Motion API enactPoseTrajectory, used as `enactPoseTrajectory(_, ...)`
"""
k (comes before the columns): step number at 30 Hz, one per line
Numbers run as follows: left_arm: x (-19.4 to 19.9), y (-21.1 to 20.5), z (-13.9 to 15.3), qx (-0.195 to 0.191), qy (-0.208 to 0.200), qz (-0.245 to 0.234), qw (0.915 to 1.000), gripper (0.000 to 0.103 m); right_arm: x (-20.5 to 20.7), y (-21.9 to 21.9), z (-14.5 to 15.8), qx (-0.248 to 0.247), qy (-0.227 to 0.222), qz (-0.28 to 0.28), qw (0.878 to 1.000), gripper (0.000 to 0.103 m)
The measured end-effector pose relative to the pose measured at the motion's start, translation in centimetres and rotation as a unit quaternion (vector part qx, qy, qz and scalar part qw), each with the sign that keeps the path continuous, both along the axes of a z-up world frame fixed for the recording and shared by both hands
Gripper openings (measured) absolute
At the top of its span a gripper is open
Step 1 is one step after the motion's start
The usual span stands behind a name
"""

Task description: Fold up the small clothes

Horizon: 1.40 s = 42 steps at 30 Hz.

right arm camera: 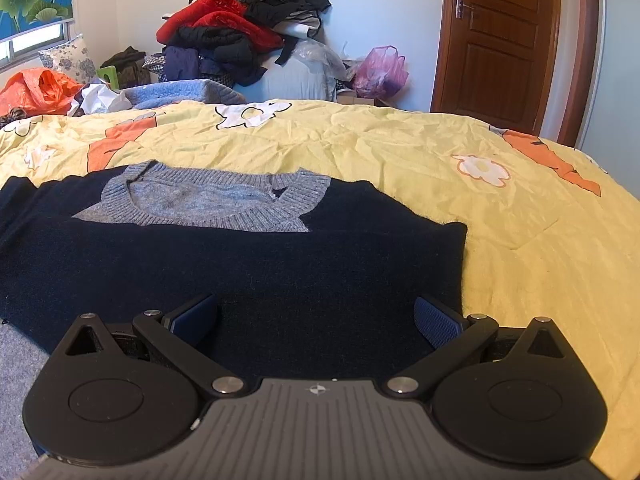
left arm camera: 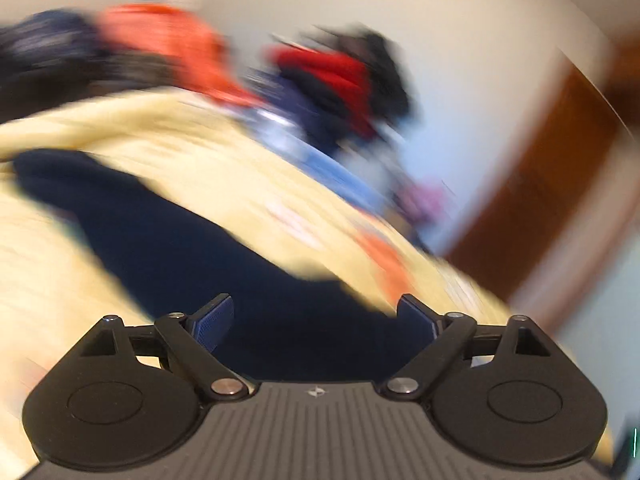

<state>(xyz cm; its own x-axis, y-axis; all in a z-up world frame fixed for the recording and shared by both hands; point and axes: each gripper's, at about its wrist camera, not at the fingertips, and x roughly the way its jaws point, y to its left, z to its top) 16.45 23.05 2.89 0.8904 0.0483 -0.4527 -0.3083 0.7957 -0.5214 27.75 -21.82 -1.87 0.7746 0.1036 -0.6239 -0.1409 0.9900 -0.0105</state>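
Your right hand-held gripper (right arm camera: 316,320) is released, its blue pads (right arm camera: 436,322) spread wide with nothing between them, hovering low over the near part of the navy sweater (right arm camera: 248,264). The sweater lies flat on the bed, on the yellow bedspread (right arm camera: 400,148), grey ribbed collar (right arm camera: 216,200) at the far side; its right edge shows as a straight line against the bedspread. A strip of grey fabric (right arm camera: 18,392) sits at lower left beside the sweater; you cannot tell what it is. Your left hand-held gripper (left arm camera: 316,320) is likewise released, pads (left arm camera: 212,320) apart and empty, with the same navy sweater (left arm camera: 168,232) directly ahead of and below it on the yellow bedspread (left arm camera: 168,128). The left wrist view is heavily motion-blurred and tilted, so no finer contact can be read there. Beyond the bed, in the right wrist view: a pile of red and black clothes (right arm camera: 240,24) against the far wall, a light blue blanket (right arm camera: 176,92) in front of it, an orange plastic bag (right arm camera: 36,90) at far left, a pink plastic bag (right arm camera: 380,68), and a brown wooden door (right arm camera: 504,40) at right.
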Motion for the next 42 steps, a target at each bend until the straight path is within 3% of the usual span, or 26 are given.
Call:
enactPoseTrajectory(2,-0.5,6.3,-1.0,-0.069,0.010,0.080,0.9944,0.089,0.0,0.0,0.0,0.001,0.000,0.000,1.000,0.103)
enactPoseTrajectory(4,-0.7,11.5,-2.6,-0.138,0.024,0.137,0.9806,0.089,0.0,0.0,0.0,0.001,0.000,0.000,1.000,0.103)
enactPoseTrajectory(6,-0.9,14.3,-3.9,-0.165,0.029,0.178,0.9697,0.088,0.0,0.0,0.0,0.002,-0.001,0.000,1.000,0.103)
enactPoseTrajectory(7,-0.8,15.0,-4.3,-0.166,0.028,0.182,0.9688,0.086,0.0,0.0,0.0,0.002,-0.001,0.000,1.000,0.103)
enactPoseTrajectory(9,-0.2,15.5,-4.7,-0.153,0.032,0.186,0.9700,0.069,0.0,0.0,0.0,0.002,-0.001,0.000,1.000,0.103)
enactPoseTrajectory(11,0.7,15.8,-5.3,-0.149,0.043,0.175,0.9723,0.035,0.0,0.0,0.0,0.002,-0.001,0.000,1.000,0.103)
enactPoseTrajectory(15,2.5,16.0,-5.8,-0.119,0.056,0.178,0.9753,0.031,0.0,0.0,0.0,0.002,-0.001,0.000,1.000,0.103)
enactPoseTrajectory(17,3.0,16.5,-5.3,-0.103,0.061,0.187,0.9749,0.009,0.0,-0.1,0.0,0.003,0.000,0.000,1.000,0.103)
enactPoseTrajectory(20,3.7,16.2,-4.2,-0.065,0.083,0.198,0.9744,0.004,0.0,0.0,0.0,0.002,-0.001,0.000,1.000,0.103)
enactPoseTrajectory(22,3.9,14.2,-2.1,-0.009,0.070,0.201,0.9770,0.003,0.0,-0.1,0.0,0.002,-0.001,0.000,1.000,0.103)
enactPoseTrajectory(24,4.2,10.3,0.8,0.049,0.032,0.170,0.9837,0.003,0.0,-0.1,0.0,0.003,-0.001,0.000,1.000,0.103)
enactPoseTrajectory(27,4.5,0.1,4.5,0.144,-0.032,0.060,0.9873,0.003,0.0,-0.1,0.0,0.003,-0.001,0.000,1.000,0.103)
enactPoseTrajectory(30,3.7,-12.1,4.5,0.217,-0.065,-0.102,0.9687,0.003,-0.1,-0.1,0.0,0.004,-0.001,0.000,1.000,0.103)
enactPoseTrajectory(33,2.9,-21.3,0.7,0.244,-0.042,-0.208,0.9464,0.003,-0.1,-0.3,0.1,0.012,-0.002,-0.001,1.000,0.103)
enactPoseTrajectory(35,2.6,-25.0,-1.9,0.280,-0.020,-0.230,0.9318,0.003,-0.1,-0.4,0.1,0.016,-0.002,-0.002,1.000,0.103)
enactPoseTrajectory(38,2.8,-26.9,-4.1,0.321,0.013,-0.238,0.9166,0.004,-0.2,-0.4,0.1,0.019,-0.003,-0.002,1.000,0.103)
enactPoseTrajectory(40,2.7,-26.1,-4.2,0.305,0.003,-0.232,0.9238,0.004,-0.3,-0.4,0.1,0.021,-0.003,-0.003,1.000,0.103)
enactPoseTrajectory(42,2.8,-25.9,-4.3,0.301,0.011,-0.232,0.9248,0.004,-0.4,-0.2,0.1,0.019,-0.004,-0.003,1.000,0.103)
